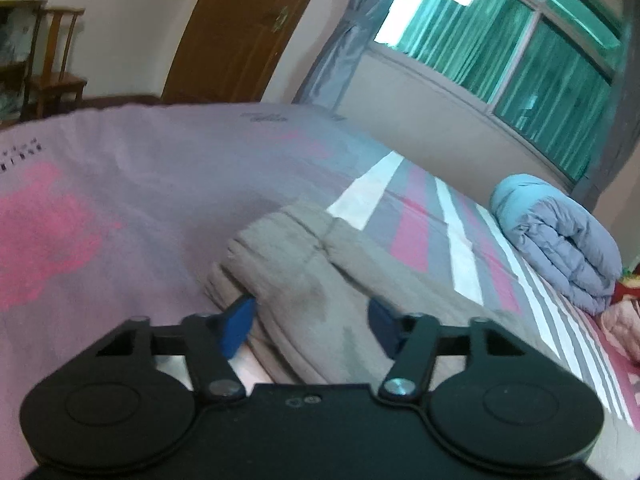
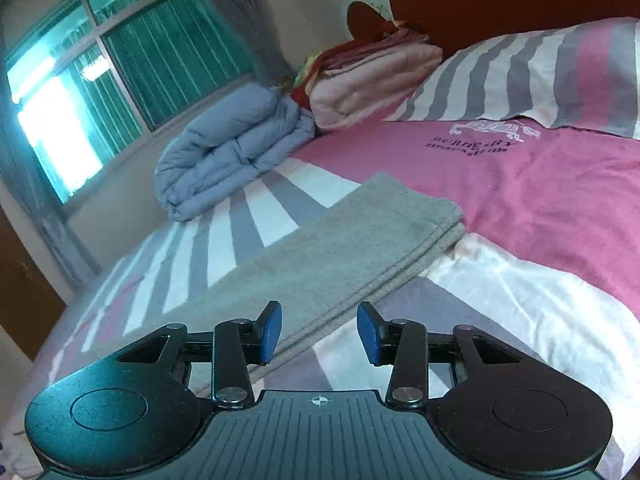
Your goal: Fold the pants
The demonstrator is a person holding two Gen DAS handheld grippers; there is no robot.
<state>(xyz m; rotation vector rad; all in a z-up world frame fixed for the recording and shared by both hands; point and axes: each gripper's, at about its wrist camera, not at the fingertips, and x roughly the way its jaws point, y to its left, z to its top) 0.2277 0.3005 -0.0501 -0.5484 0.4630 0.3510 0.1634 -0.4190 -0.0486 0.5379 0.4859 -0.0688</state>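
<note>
The grey-brown pants (image 1: 296, 248) lie folded into a thick bundle on the striped pink and grey bedsheet (image 1: 120, 184). In the left wrist view a thick fold of them fills the gap between the blue pads, and my left gripper (image 1: 310, 326) is shut on it. In the right wrist view the pants (image 2: 340, 248) show as a flat, layered grey rectangle running away from me. My right gripper (image 2: 320, 332) stands open at their near edge, and neither blue pad touches the cloth.
A rolled blue-grey quilt (image 2: 232, 152) and a folded pink blanket (image 2: 372, 76) lie by the window side of the bed. A striped pillow (image 2: 540, 76) rests against the dark headboard. A wooden door (image 1: 248, 28) and a chair (image 1: 56, 68) stand beyond the bed.
</note>
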